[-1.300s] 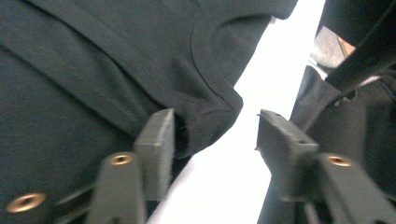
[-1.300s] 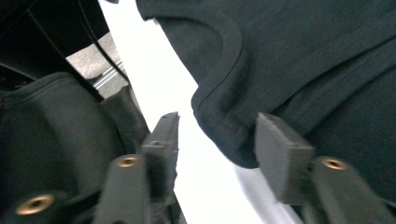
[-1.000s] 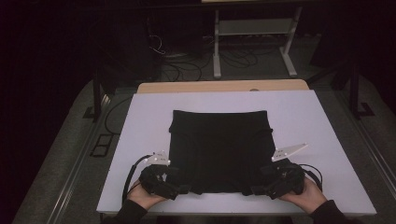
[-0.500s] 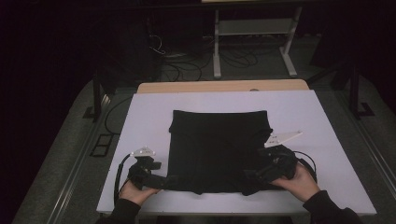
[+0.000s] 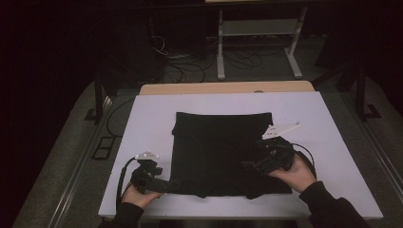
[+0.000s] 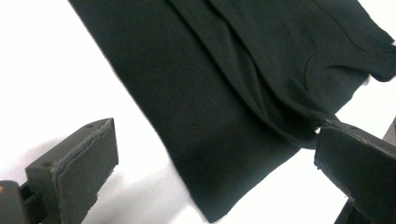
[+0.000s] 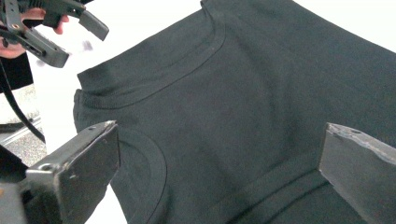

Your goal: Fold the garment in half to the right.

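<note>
The left gripper (image 5: 164,184), held low in the person's left hand (image 5: 138,195) at the near-left part of the white table (image 5: 147,118), has its jaws spread wide and released, with the near-left corner of the folded black shirt (image 5: 223,152) lying on the table between and just beyond them in the left gripper view. The shirt stretches from that gripper across to the right gripper (image 5: 254,166), which sits over the shirt's near-right part in the right hand (image 5: 294,173). Its jaws are parted too, gripping nothing, the ribbed neckline (image 7: 154,86) lying ahead of them.
</note>
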A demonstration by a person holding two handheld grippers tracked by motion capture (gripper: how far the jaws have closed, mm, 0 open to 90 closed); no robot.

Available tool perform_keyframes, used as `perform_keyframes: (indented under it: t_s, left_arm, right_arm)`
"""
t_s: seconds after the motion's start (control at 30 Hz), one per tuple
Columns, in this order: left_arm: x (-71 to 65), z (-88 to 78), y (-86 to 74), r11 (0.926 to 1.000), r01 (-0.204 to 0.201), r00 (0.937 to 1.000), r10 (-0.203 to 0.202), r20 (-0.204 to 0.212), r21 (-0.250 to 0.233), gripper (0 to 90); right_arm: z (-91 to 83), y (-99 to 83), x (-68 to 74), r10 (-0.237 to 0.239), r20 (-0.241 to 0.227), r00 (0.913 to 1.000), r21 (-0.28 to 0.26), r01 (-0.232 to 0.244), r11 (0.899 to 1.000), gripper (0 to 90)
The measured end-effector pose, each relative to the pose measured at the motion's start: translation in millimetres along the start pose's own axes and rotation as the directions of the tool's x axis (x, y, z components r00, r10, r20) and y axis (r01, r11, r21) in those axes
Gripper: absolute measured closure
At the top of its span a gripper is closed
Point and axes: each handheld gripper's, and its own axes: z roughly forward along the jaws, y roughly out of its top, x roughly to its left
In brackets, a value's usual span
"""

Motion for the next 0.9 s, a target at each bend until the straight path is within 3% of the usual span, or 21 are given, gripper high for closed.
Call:
perform_keyframes:
  t_s: [0.33, 0.9]
  left_arm:
    - [6.3, 2.8, -1.7, 0.9994, 0.032, 0.9994, -0.032, -0.017, 0.012, 0.0]
    - [5.4, 5.3, -2.9, 0.9958, 0.065, 0.9976, -0.066, 0.018, 0.064, 0.0]
  right_arm:
    - [9.5, 12.5, -5.5, -0.007, 0.019, 0.9998, -0.008, 0.008, 1.000, 0.0]
    - [30.3, 43.8, -17.6, -0.017, 0.036, 0.9992, -0.020, 0.017, 1.000, 0.0]
